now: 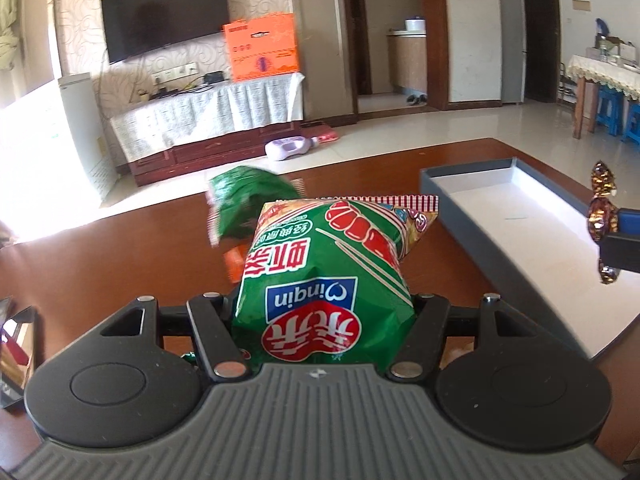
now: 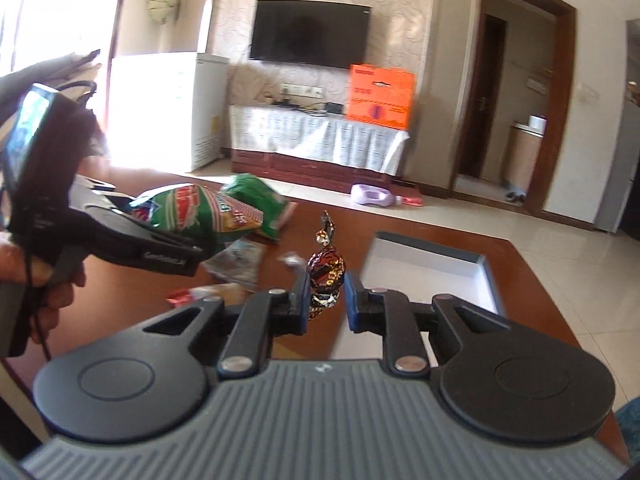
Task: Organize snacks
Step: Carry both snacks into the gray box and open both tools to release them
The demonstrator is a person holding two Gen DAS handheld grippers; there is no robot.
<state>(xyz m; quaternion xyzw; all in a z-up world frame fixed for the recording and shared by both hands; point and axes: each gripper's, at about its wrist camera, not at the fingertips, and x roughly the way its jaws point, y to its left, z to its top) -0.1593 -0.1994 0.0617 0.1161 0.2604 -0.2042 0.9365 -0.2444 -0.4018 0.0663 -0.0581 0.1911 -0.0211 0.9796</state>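
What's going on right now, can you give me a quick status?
Left gripper shut on green snack bag. Right gripper shut on wrapped candy. Grey tray empty, nothing blocking it.

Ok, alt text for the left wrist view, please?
The left gripper clamps a green snack bag above a brown table. An open grey tray lies right, where the right gripper holds a wrapped candy.

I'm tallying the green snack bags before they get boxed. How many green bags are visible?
2: one green shrimp-chip bag clamped in the left gripper, another green bag lying on the table behind it. Others may be hidden.
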